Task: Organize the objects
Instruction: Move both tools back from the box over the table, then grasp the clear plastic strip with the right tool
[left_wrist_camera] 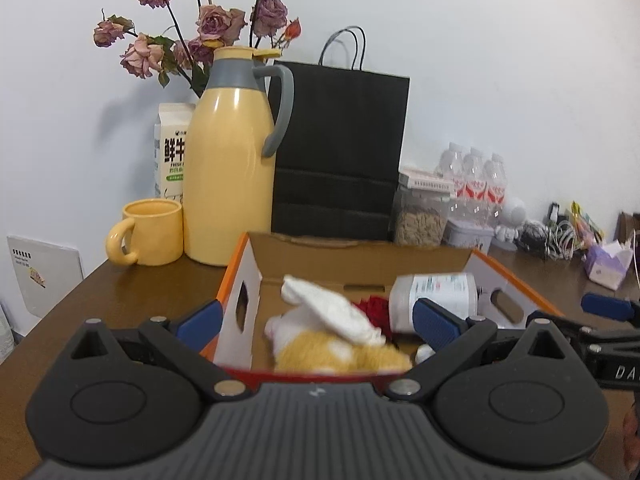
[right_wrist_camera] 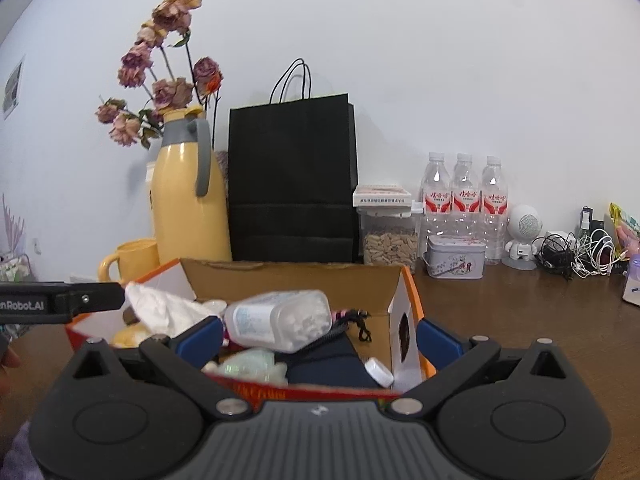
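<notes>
An orange-edged cardboard box [left_wrist_camera: 244, 280] [right_wrist_camera: 408, 292] sits on the brown table. Inside lie a yellow and white plush toy [left_wrist_camera: 340, 352], a white cloth [left_wrist_camera: 332, 308] [right_wrist_camera: 160, 308], a clear bottle [left_wrist_camera: 436, 292] [right_wrist_camera: 280, 316] on its side, a black strap [right_wrist_camera: 344, 328] and a white cap [right_wrist_camera: 379, 372]. My left gripper [left_wrist_camera: 318, 322] is open wide and straddles the box's left wall, with nothing gripped. My right gripper [right_wrist_camera: 320, 342] is open too, straddling the box's right wall, one finger inside by the bottle.
Behind the box stand a yellow jug [left_wrist_camera: 228, 160], a yellow mug [left_wrist_camera: 148, 232], a black paper bag [left_wrist_camera: 340, 148], a seed jar [right_wrist_camera: 390, 236], water bottles [right_wrist_camera: 464, 196], a tin [right_wrist_camera: 456, 258] and tangled cables [right_wrist_camera: 576, 252]. Dried roses [left_wrist_camera: 192, 32] lean over the jug.
</notes>
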The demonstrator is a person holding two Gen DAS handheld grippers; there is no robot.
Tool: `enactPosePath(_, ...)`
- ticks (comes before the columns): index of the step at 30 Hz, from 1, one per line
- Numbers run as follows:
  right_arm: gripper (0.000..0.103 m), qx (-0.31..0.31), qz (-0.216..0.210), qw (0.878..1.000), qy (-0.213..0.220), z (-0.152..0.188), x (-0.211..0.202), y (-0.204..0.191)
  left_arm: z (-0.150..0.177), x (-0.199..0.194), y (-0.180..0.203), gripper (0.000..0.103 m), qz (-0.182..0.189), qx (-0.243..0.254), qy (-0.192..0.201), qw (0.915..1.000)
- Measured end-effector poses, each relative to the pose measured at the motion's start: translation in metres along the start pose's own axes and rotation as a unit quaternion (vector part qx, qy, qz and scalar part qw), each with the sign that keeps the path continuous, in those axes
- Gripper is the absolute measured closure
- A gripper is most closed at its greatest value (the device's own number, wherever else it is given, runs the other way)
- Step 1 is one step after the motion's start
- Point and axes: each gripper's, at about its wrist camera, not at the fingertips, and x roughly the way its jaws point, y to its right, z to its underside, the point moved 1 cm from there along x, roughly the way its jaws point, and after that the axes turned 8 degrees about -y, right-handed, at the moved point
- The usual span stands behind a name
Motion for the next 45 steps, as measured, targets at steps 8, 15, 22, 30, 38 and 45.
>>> enactPosePath(8, 0.0, -0.005, -0.019, 0.999, -0.042, 0.021, -0.013, 0.008, 0.018, -0.02, -0.012, 0.0, 0.004, 0.011, -0.006, 0.9999)
enactPosePath(15, 0.0, -0.021, -0.017, 0.996, -0.091, 0.04, -0.015, 0.013, 0.04, -0.03, -0.03, 0.0, -0.001, 0.009, -0.039, 0.9992)
enactPosePath(22, 0.0, -0.053, -0.01, 0.989, -0.139, 0.056, -0.009, 0.0, 0.052, -0.035, -0.042, 0.0, 0.008, -0.008, -0.058, 0.9983)
enactPosePath(30, 0.001, -0.032, -0.011, 0.984, -0.174, 0.061, -0.007, 0.0, 0.054, -0.034, -0.04, 0.0, 0.018, -0.006, -0.063, 0.9979)
enactPosePath(38, 0.015, -0.029, -0.024, 0.981, -0.191, 0.063, -0.001, -0.009, 0.057, -0.033, -0.038, 0.0, 0.02, -0.001, -0.068, 0.9975)
enactPosePath(45, 0.046, -0.029, -0.031, 0.983, -0.177, 0.061, -0.006, -0.015, 0.057, -0.031, -0.037, 0.0, 0.016, -0.002, -0.073, 0.9972)
